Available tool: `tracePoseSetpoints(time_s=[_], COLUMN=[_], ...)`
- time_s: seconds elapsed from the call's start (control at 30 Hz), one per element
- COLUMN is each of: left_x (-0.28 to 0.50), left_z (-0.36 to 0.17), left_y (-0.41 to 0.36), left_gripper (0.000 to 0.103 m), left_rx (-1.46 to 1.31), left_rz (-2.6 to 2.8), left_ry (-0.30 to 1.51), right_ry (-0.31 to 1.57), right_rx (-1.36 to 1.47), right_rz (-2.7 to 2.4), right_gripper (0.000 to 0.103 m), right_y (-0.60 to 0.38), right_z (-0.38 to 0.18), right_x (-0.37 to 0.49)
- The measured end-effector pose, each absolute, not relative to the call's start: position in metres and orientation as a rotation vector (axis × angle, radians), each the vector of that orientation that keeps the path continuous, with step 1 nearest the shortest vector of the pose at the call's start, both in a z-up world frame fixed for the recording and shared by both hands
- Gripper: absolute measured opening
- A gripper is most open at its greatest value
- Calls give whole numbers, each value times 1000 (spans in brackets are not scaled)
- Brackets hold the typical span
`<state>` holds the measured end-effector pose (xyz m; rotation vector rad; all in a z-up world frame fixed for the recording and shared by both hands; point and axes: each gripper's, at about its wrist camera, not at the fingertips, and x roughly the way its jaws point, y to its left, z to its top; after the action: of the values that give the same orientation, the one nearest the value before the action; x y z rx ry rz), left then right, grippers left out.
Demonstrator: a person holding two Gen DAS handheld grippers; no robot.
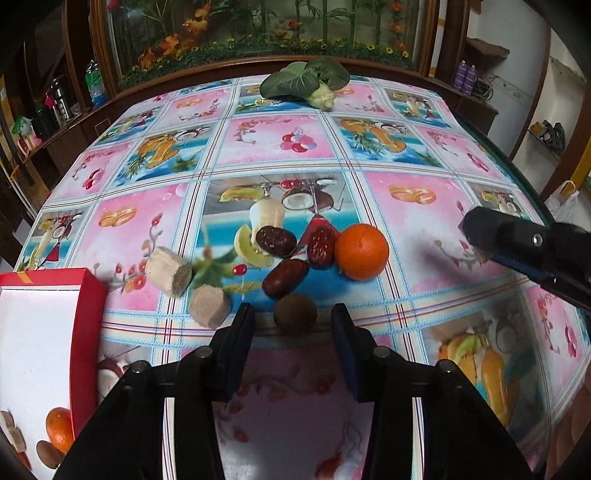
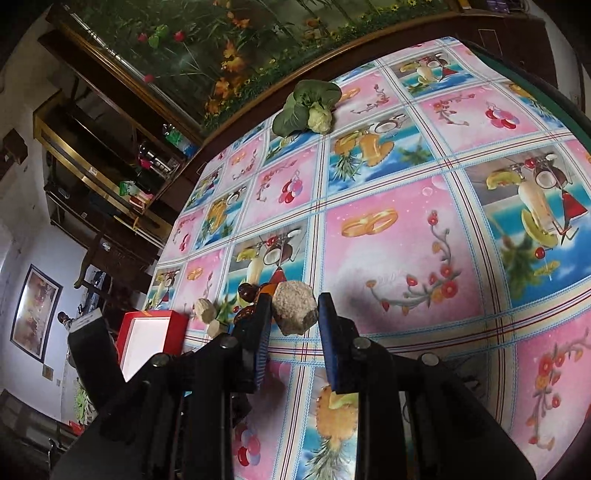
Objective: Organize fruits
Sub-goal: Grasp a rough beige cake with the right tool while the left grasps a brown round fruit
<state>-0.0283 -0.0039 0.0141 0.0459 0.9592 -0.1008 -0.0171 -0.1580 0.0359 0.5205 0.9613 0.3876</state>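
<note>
In the left wrist view my left gripper (image 1: 293, 315) is open, its jaws either side of a small brown round fruit (image 1: 295, 314) on the table. Beyond it lie three dark red dates (image 1: 284, 277), an orange (image 1: 361, 252) and two pale cut stalk pieces (image 1: 168, 270). A red box (image 1: 88, 317) with a white inside stands at the left and holds an orange (image 1: 59, 428) and other pieces. My right gripper (image 2: 293, 314) is shut on a pale grey-beige chunk (image 2: 294, 307) above the table; it also shows in the left wrist view (image 1: 480, 240).
A bok choy (image 1: 306, 79) lies at the far table edge, also in the right wrist view (image 2: 308, 105). The table carries a pink and blue fruit-print cloth (image 1: 406, 206). A wooden cabinet with a flower panel (image 1: 258, 33) stands behind.
</note>
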Motion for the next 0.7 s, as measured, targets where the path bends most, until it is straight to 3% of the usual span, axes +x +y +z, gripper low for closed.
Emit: tracePoseSetpoints(time_s=[0.2, 0.7], left_x=[-28, -76], left_z=[14, 36], left_y=[-11, 6], left_gripper=[21, 21], left_rx=[67, 46], left_rz=[-128, -126], left_ry=[935, 878], right_ry=[947, 950], right_rx=[502, 449], right_rz=[367, 362], right_gripper=[27, 27], right_y=[-157, -150], right_z=[36, 31], right_x=[-17, -16])
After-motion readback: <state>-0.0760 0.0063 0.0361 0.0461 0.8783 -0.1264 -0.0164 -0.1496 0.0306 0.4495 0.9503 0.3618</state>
